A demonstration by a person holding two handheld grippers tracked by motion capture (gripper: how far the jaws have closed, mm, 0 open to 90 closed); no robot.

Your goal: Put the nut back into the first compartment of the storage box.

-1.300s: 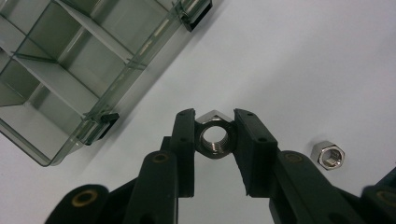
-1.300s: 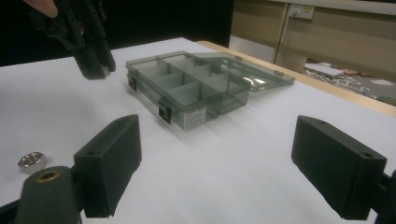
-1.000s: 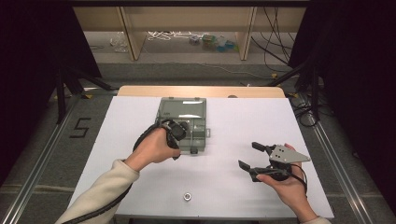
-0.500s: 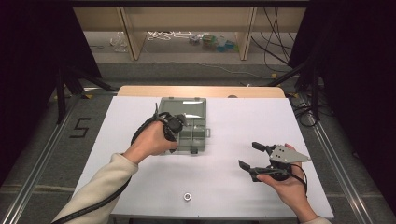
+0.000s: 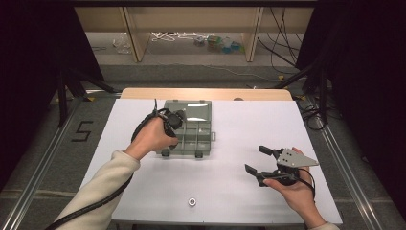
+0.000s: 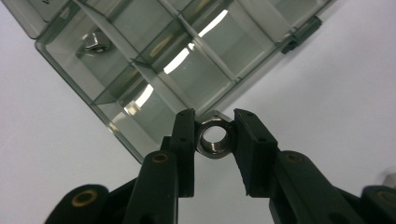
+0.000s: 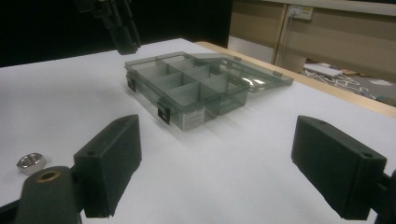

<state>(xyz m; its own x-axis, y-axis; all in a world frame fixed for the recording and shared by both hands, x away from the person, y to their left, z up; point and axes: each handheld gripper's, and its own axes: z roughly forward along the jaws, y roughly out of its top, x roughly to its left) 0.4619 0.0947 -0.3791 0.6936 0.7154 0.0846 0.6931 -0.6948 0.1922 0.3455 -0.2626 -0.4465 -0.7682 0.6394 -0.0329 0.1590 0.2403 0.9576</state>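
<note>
table [image 5: 239, 124]: a white surface is seen from the high view, with a bare wooden strip along its far edge; everything in use lies on it.
organiser box [image 5: 189, 128]: a smoky clear plastic box is set near the middle of the table, slightly left; its lid is laid open flat on the far side and its tray is split into small compartments. two dark latches are seen on its near wall. it is seen again in the right gripper view [image 7: 196, 88].
left gripper [image 6: 213, 135]: it is held over the left near part of the box; its jaws are clamped on a nut, the pads pressed against two opposite flats. in the high view it is partly covered by the hand [image 5: 168, 125].
right gripper [image 5: 261, 159]: it is held low over the table, well to the right of the box and apart from it; its jaws are spread wide with nothing between them, as is seen in the right gripper view [image 7: 233, 163].
held nut [image 6: 212, 138]: a steel hex nut is gripped with its hole facing the camera, above the box's corner and the table beside it.
loose nut [image 5: 192, 201]: it lies on the table near the front edge, apart from the box.
nut in box [image 6: 93, 43]: one nut is seen lying in a compartment along the box's wall.
</note>
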